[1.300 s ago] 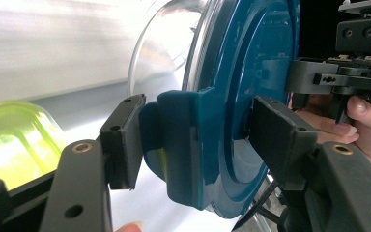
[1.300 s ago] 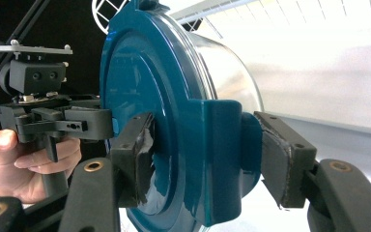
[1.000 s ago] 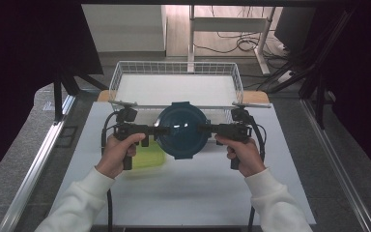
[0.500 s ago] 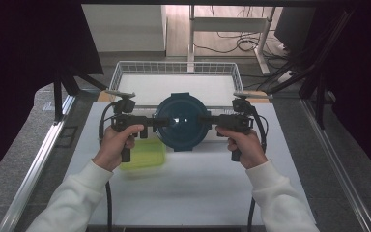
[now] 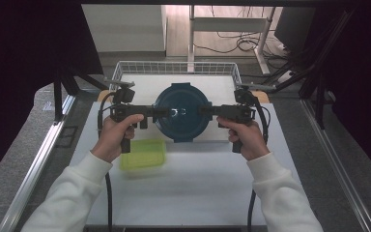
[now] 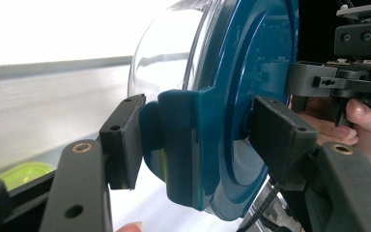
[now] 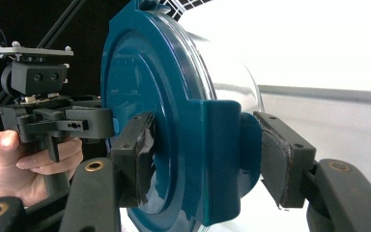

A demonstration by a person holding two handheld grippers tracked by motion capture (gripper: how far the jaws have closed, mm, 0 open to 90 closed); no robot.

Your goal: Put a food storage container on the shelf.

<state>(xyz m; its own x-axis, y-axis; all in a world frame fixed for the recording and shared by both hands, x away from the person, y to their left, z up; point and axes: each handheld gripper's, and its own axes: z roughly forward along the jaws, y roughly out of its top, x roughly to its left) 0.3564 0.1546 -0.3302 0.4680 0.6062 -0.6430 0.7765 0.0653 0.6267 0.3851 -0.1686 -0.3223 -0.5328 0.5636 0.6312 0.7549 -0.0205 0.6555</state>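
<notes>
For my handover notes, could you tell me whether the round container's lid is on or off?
On: the blue lid covers the clear bowl, its side tab folded over the rim.

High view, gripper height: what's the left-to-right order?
Left hand → left claw → teal lidded container → right claw → right hand.

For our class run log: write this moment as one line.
left tool: shut on lidded bowl | right tool: shut on lidded bowl | bowl: lifted before wire basket
</notes>
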